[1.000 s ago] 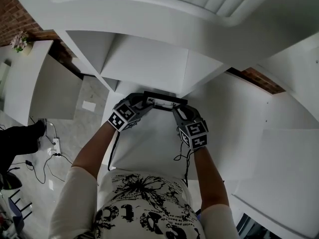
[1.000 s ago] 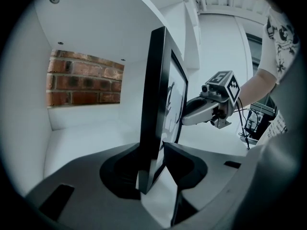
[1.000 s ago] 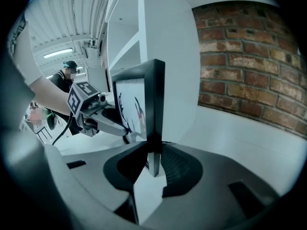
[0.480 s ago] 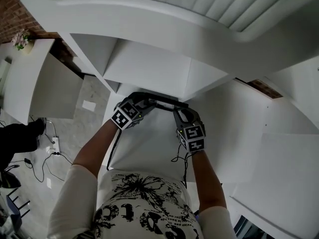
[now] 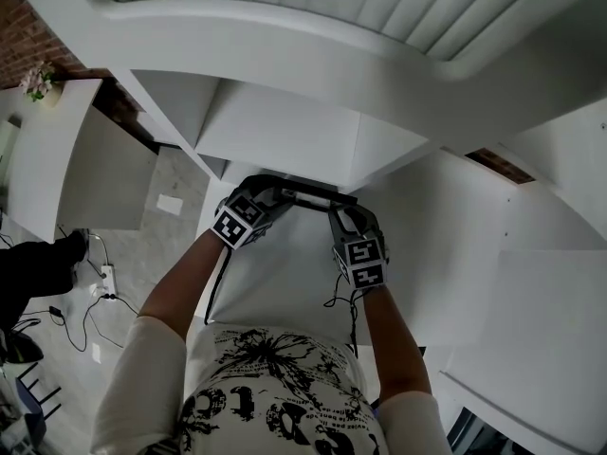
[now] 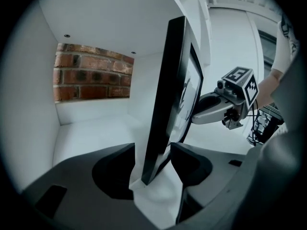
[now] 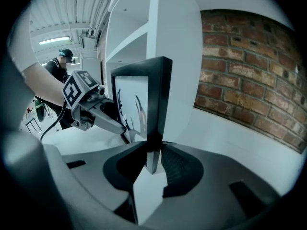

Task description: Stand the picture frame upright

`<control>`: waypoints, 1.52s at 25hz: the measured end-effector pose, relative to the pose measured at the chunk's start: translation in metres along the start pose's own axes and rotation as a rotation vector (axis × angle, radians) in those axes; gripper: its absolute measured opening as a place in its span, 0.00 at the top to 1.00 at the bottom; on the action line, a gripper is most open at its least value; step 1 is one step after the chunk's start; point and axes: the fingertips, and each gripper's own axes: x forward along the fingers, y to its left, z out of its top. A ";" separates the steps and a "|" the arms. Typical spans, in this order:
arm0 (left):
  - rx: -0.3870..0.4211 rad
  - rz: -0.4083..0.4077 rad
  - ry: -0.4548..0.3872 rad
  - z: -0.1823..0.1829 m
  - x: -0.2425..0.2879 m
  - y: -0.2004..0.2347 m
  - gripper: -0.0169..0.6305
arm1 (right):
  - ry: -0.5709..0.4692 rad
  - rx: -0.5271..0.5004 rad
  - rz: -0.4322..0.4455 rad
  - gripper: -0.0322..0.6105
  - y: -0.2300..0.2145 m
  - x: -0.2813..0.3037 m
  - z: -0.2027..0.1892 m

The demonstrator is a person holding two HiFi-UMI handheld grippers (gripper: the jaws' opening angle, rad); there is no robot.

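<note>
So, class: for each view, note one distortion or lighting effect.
Head view: the shelf edges bow into curves. Left gripper view: black corners ring a round image; the frame is dark against white. Right gripper view: brick wall courses bend.

A white shelf (image 5: 275, 273) is carrying one thing, a black picture frame (image 5: 308, 193). In the head view the frame is standing at the 12 o'clock end of the shelf board, at the mouth of an open white compartment (image 5: 285, 126). In the left gripper view the frame is rising nearly upright, leaning slightly toward 1 o'clock, with its lower corner resting on the white board. Toward 10 o'clock behind it, a brick wall (image 6: 91, 78) is showing through the compartment's open back.
</note>
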 end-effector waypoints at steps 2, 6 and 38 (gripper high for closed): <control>-0.004 0.032 0.009 -0.004 -0.001 0.003 0.59 | 0.011 0.005 -0.025 0.78 0.000 0.001 -0.003; -0.049 0.074 -0.011 -0.009 -0.009 0.007 0.60 | -0.002 0.040 -0.049 0.69 0.000 0.000 -0.003; -0.149 0.162 -0.509 0.050 -0.169 -0.107 0.95 | -0.343 0.023 -0.154 0.94 0.075 -0.151 0.030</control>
